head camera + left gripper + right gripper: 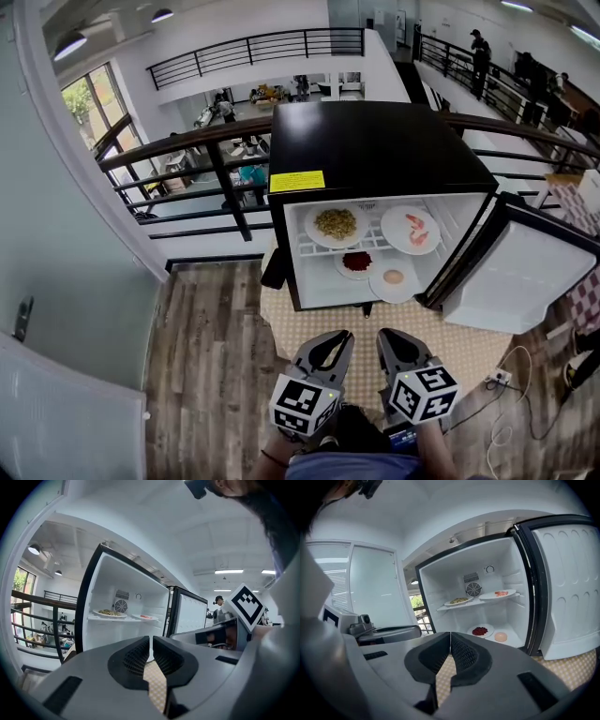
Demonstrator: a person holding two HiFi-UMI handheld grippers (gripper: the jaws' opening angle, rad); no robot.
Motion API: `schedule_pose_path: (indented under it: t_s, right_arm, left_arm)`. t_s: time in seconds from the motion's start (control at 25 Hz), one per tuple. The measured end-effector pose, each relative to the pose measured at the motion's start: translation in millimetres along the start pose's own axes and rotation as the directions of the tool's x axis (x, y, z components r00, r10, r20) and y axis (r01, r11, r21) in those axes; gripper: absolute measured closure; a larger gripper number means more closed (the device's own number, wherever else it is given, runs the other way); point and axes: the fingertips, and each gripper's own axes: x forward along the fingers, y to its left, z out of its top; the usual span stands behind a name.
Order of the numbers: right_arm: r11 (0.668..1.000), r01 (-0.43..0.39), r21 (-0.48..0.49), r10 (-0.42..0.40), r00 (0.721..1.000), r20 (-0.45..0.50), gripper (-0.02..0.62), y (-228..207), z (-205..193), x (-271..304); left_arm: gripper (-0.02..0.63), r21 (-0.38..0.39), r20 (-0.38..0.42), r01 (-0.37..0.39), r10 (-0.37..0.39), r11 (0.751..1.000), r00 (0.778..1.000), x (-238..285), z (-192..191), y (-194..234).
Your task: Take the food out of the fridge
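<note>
Fridge open, nothing picked yet.

My left tongs (151, 640) and right tongs (450, 635) are both closed on nothing, near the small black fridge (375, 150). A white plate of yellow food (336, 224) and a white plate of pink food (411, 229) sit on its upper shelf, with two more plates below. I judge this to be the approach. Next I'd open one pair and reach for a plate rim.

Lighting is bright and even in all three views. Daylight enters through the window (89, 108) at far left, and ceiling strip lights (229, 571) add white light from above. The white inside of the fridge (445, 585) is bright without glare. Shadows are soft and faint. Wide-angle distortion is strong: the railing (187, 141) bows. Both gripper views have dark rounded corners. The left gripper (151, 639) and right gripper (450, 634) look slightly soft up close.
</note>
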Motion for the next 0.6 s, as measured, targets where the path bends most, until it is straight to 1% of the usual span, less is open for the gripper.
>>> schedule_pose_path:
  t_s: [0.28, 0.44, 0.6]
  right_arm:
    - [0.997, 0.009, 0.071, -0.006, 0.999, -0.041, 0.578, -39, -6, 38]
    - [0.992, 0.014, 0.122, -0.008, 0.999, -0.052, 0.578, -60, -11, 57]
    - [0.983, 0.025, 0.18, -0.011, 0.997, -0.075, 0.578, -83, -24, 72]
  left_arm:
    - [0.586, -0.055, -0.059, -0.026, 0.023, 0.998, 0.998, 41, -18, 26]
    - [0.586, -0.106, -0.088, -0.026, 0.017, 0.994, 0.996, 60, -32, 37]
    - [0.586, -0.129, -0.124, -0.032, 0.016, 0.991, 0.992, 77, -46, 44]
